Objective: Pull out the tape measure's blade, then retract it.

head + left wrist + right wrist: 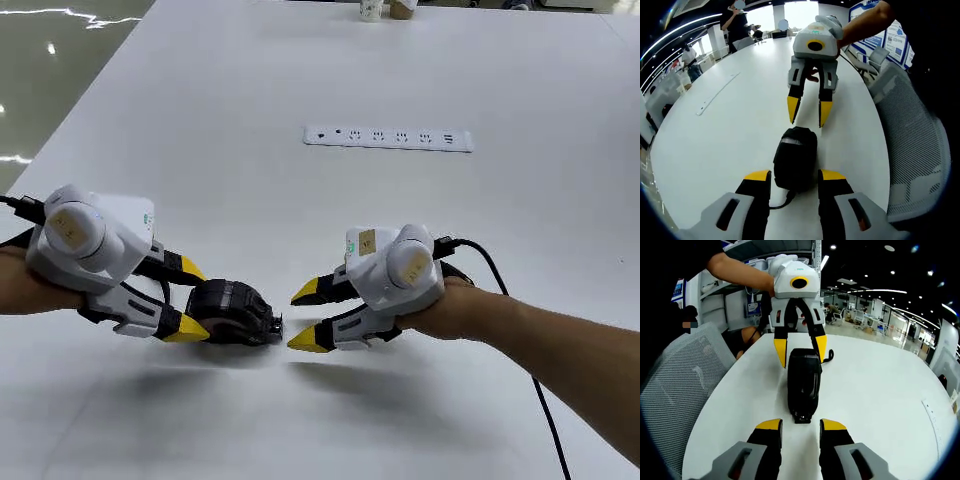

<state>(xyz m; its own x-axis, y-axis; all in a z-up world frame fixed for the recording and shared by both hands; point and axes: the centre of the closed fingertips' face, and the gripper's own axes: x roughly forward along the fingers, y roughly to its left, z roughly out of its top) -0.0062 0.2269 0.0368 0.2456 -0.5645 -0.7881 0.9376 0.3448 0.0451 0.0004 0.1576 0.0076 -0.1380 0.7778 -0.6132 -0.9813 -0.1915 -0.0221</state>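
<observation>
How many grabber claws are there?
2. The left gripper is on the left in the head view, shut on the black tape measure. The right gripper faces it from the right, jaws open, tips just short of it. None seem hidden.

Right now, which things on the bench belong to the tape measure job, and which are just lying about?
For the job:
- tape measure, clamped in the left gripper
- right gripper, open, just short of the tape measure's front end

Lying about:
- power strip, beyond the grippers
- two small containers, farthest back
</observation>
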